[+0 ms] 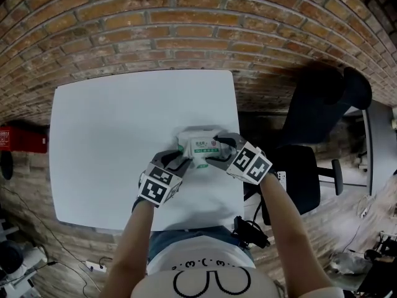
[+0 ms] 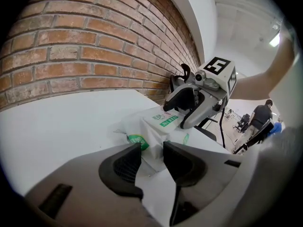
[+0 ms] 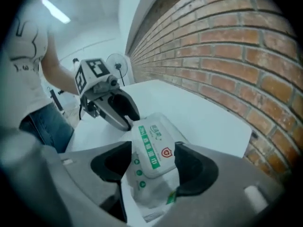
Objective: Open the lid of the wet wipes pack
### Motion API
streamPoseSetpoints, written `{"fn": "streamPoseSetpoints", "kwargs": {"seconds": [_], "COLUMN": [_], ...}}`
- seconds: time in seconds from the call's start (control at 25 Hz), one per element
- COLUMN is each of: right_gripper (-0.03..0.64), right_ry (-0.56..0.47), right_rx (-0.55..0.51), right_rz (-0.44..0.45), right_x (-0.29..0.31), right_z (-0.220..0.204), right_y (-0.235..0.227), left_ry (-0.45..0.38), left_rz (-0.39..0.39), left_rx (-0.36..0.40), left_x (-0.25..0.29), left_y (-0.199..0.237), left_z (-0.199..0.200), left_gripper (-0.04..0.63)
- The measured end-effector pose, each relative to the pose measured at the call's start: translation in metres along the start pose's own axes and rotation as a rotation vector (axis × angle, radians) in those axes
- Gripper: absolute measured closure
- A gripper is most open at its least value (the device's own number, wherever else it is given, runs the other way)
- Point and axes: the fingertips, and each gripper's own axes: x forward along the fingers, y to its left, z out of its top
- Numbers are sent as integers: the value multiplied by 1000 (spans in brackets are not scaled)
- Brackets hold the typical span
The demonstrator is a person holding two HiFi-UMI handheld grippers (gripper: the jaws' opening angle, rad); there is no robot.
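The wet wipes pack (image 1: 197,146), white with green print, lies on the white table (image 1: 111,141) near its right front part. My left gripper (image 1: 180,161) is shut on the pack's near end; in the left gripper view the white wrapper (image 2: 156,131) is pinched between its jaws (image 2: 152,152). My right gripper (image 1: 218,148) sits at the pack's other end. In the right gripper view its jaws (image 3: 153,157) stand wide, and the flat lid (image 3: 152,145) with its green stripe lies between them, its edges close to both pads. The left gripper (image 3: 124,118) shows just beyond the lid.
A brick wall (image 1: 186,23) runs along the table's far edge. A black office chair (image 1: 316,135) stands just right of the table. A red object (image 1: 22,138) sits on the floor at the left. Cables (image 1: 251,231) hang at the table's front right corner.
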Motion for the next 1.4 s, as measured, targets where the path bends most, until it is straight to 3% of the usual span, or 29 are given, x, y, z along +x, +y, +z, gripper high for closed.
{"fn": "streamPoseSetpoints", "kwargs": {"seconds": [0.2,0.72,1.12,1.2,1.32,1.4], "right_gripper": [341,350,360,394,570,584], "right_ry": [118,125,151,126,88,73], "right_rx": [-190,-7,-101,-118,-140,-134], "right_rz": [-19,175,143,111,50,15], "right_x": [9,6,-9,-18,-26,-26], "right_z": [-3,4,16,25,36,38], "right_y": [4,-7,-16,-24,-39,-49], "left_ry": [-2,0,11,12,12,13], "left_rz": [-2,-22,-21,-21,-19,-18], "left_rx": [9,-7,0,0,0,2], "left_x": [1,0,0,0,-1,0], "left_y": [1,-1,-1,-1,0,-1], "left_z": [0,1,1,1,1,1], "left_gripper": [448,448,448,448,448,448]}}
